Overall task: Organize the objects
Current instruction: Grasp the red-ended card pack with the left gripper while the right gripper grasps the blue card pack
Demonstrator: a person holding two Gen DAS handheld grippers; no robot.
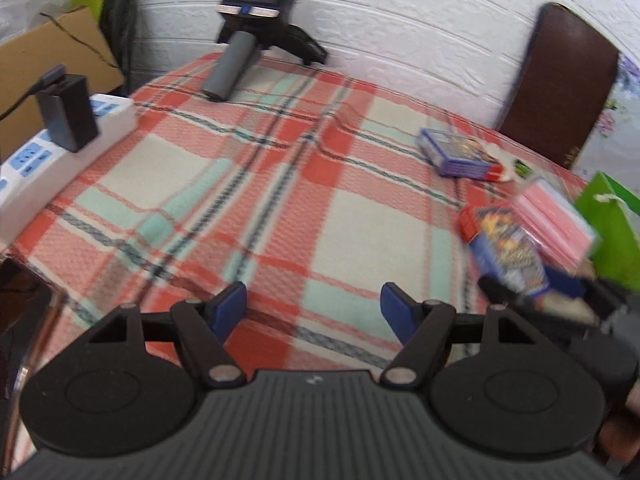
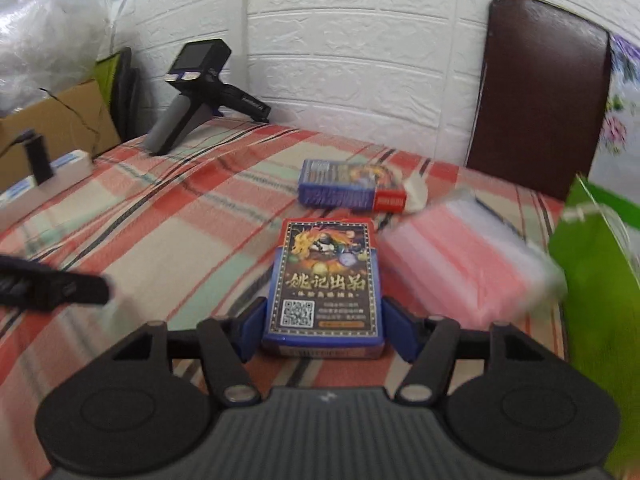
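My right gripper (image 2: 324, 330) is shut on a blue and red card box (image 2: 325, 280), held flat just above the plaid tablecloth; the box also shows in the left wrist view (image 1: 506, 250). A second card box (image 2: 350, 189) lies flat further back, also in the left wrist view (image 1: 460, 154). A pink pack in clear wrap (image 2: 464, 256) lies right of the held box, blurred. My left gripper (image 1: 313, 306) is open and empty over the cloth, left of the boxes. Its finger (image 2: 56, 288) shows at the left edge of the right wrist view.
A green paper bag (image 2: 596, 280) stands at the right table edge. A brown chair back (image 2: 540, 92) is behind the table. A spare handheld gripper (image 1: 248, 32) rests at the back by the white wall. A white power strip (image 1: 60, 156) with a black adapter lies at the left edge.
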